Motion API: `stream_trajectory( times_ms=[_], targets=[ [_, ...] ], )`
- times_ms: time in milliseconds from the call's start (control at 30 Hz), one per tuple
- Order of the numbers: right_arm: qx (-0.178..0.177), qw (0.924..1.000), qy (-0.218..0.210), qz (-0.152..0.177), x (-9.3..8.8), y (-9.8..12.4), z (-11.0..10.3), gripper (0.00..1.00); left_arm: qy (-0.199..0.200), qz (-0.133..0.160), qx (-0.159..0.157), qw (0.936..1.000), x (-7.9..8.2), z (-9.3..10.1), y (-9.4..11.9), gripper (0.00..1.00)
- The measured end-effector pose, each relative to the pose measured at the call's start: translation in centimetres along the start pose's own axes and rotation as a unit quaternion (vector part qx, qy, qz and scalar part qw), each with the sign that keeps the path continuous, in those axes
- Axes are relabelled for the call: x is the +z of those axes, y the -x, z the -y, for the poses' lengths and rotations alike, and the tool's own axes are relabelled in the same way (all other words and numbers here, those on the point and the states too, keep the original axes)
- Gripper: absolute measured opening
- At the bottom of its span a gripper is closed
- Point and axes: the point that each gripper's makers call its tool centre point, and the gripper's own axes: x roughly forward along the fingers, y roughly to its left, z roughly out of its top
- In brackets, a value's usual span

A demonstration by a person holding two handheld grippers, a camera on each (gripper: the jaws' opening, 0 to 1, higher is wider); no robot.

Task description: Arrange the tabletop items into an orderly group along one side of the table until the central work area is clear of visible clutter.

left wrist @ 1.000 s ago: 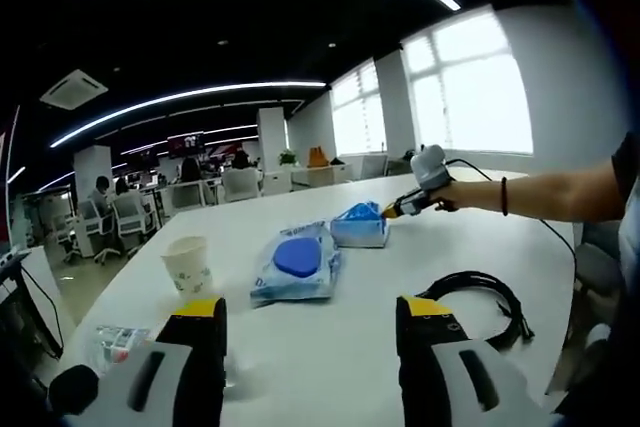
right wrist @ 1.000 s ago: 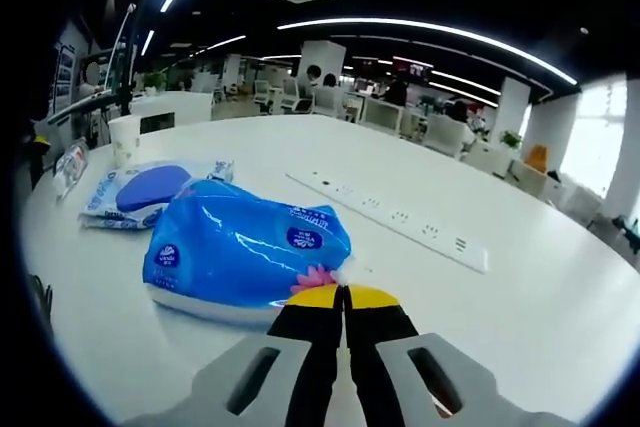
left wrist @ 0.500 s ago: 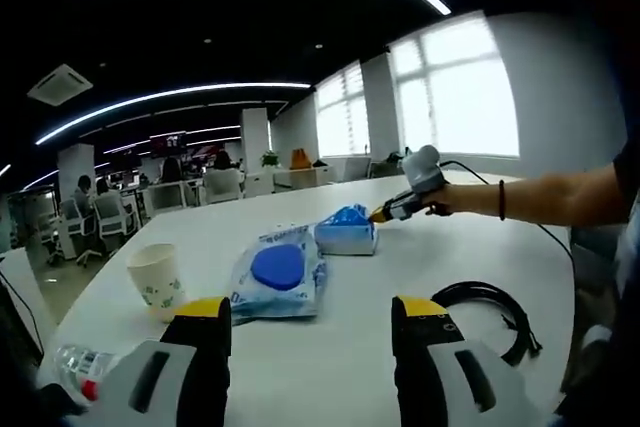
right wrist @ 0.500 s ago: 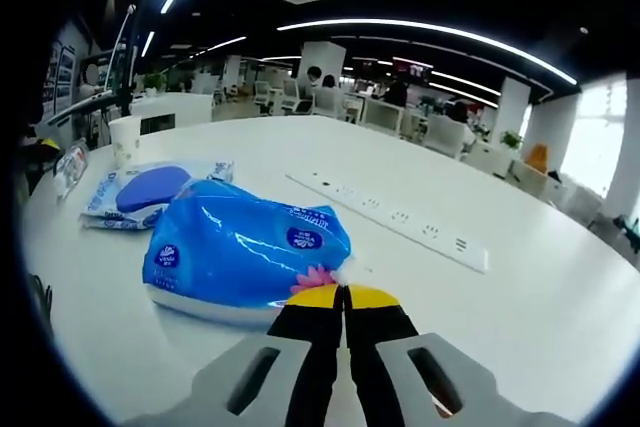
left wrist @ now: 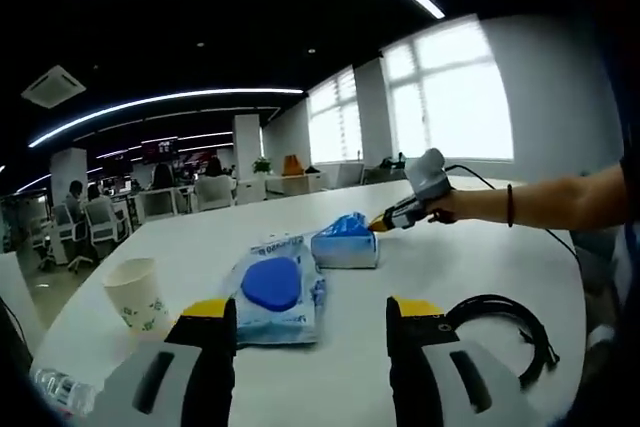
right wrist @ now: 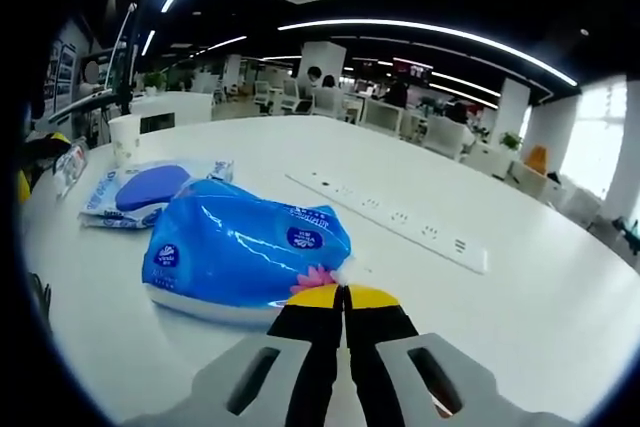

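Note:
A blue tissue pack lies on the white table. My right gripper is shut on its near corner. In the left gripper view a hand holds that right gripper against the tissue pack. A flat wet-wipes pack with a blue lid lies beside the tissue pack, and a paper cup stands to its left. My left gripper hovers open above the table in front of the wipes pack, with nothing between its jaws.
A coiled black cable lies to the right of my left gripper. A plastic bottle lies at the near left. A white power strip runs across the table beyond the tissue pack. Office desks and chairs stand behind.
The left gripper has moved and its view has shifted; its yellow tip now shows at the left edge of the right gripper view. The right gripper and the table items have stayed put.

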Motion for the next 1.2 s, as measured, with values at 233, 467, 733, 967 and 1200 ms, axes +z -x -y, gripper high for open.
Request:
stream_trajectory(
  times_ms=[233,467,733,967,1200],
  targets=[
    [-0.001,1.0,0.008,0.0,0.0,-0.1,0.1,0.0,0.003,0.001,0.002,1.0,-0.2,0.0,0.2,0.59],
    [-0.001,0.9999,0.014,0.0,0.1,-0.1,0.1,0.0,-0.002,0.0,0.007,1.0,0.2,-0.3,-0.1,0.57],
    [0.0,0.9999,0.01,0.003,0.1,-0.1,0.1,0.0,-0.022,0.009,-0.007,0.9997,1.5,-0.3,-2.8,0.5],
    [0.003,1.0,0.007,0.006,0.1,-0.1,0.1,0.0,-0.017,-0.011,-0.037,0.9991,1.5,0.0,-6.1,0.49],
    [0.004,0.9999,0.002,0.009,0.1,-0.1,0.0,0.0,-0.044,-0.002,-0.039,0.9983,2.1,0.0,-8.8,0.42]
  ],
)
